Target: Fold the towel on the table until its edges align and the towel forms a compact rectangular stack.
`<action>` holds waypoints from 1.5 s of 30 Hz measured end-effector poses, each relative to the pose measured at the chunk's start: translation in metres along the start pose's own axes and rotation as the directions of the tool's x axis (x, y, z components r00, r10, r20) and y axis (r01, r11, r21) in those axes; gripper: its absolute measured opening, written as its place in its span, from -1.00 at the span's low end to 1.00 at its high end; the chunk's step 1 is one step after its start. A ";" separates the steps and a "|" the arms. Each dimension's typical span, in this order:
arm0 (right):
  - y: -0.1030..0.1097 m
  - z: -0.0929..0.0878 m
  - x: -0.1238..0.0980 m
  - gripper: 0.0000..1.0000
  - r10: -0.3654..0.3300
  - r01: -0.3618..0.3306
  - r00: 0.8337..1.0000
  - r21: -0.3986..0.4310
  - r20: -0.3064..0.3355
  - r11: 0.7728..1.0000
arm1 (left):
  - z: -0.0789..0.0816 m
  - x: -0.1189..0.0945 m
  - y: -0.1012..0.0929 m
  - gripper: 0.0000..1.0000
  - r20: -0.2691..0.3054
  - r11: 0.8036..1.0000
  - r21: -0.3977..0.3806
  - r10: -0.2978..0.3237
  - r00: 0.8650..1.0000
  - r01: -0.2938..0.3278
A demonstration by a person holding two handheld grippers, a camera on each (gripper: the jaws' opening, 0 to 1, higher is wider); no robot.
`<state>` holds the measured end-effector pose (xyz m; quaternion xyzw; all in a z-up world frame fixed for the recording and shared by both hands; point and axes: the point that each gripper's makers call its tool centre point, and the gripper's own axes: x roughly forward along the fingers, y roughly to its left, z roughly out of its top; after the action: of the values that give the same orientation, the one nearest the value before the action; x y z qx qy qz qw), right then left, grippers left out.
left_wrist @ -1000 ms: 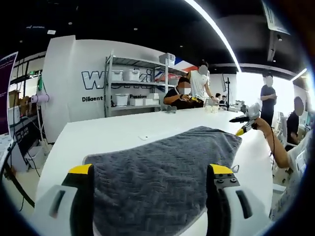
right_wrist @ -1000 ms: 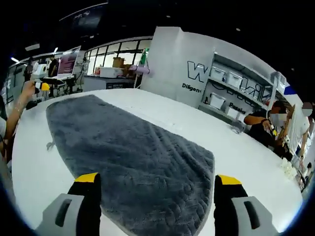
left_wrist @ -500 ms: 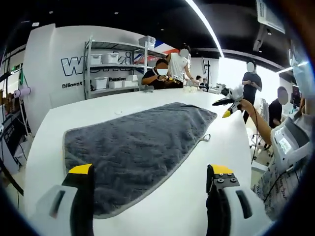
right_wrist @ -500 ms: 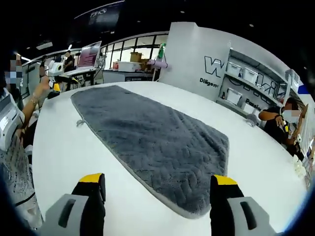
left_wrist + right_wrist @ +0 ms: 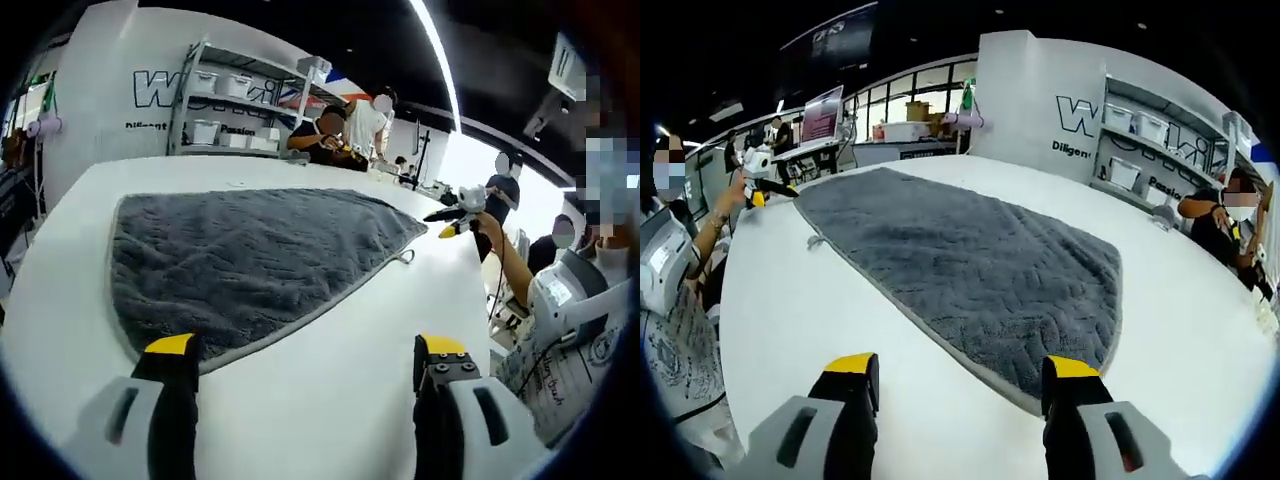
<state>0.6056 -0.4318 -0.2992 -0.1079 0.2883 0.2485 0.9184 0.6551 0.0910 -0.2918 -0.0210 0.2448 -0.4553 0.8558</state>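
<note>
Towel [image 5: 240, 265] grey, spread flat and unfolded on white tabletop [image 5: 330, 390]; in right gripper view towel [image 5: 970, 265] runs lengthwise away across tabletop [image 5: 780, 310]. Small hanging loop [image 5: 405, 257] at long edge, lying on tabletop. Left claw [image 5: 305, 350] spread wide, holding nothing, above bare tabletop just beside towel's near edge. Right claw [image 5: 962, 365] spread, empty, above tabletop at towel's near corner. Other gripper [image 5: 758, 172] seen at far end of towel. Shelf rack [image 5: 225, 100] with bins behind; people at far side.
</note>
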 end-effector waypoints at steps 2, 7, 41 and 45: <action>-0.001 -0.002 0.001 0.37 0.003 -0.003 1.000 0.011 -0.009 1.000 | 0.000 0.000 0.001 0.83 0.006 1.000 -0.013 -0.011 1.000 0.011; 0.000 -0.006 0.003 0.37 0.003 -0.003 1.000 0.006 -0.010 1.000 | -0.001 0.001 -0.001 0.73 -0.003 1.000 -0.010 -0.005 1.000 0.005; -0.019 -0.012 0.009 -0.23 -0.015 0.016 1.000 0.054 -0.019 0.998 | -0.002 -0.003 0.058 -0.21 -0.088 0.952 0.188 0.262 0.961 -0.243; -0.024 -0.012 0.009 -0.38 -0.032 0.032 0.999 0.062 0.001 0.998 | -0.001 -0.003 0.059 -0.24 -0.082 0.947 0.192 0.277 0.957 -0.257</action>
<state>0.6183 -0.4529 -0.3130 -0.0837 0.2933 0.2246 0.9255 0.6987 0.1284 -0.3069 0.1140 0.2495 -0.3556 0.8935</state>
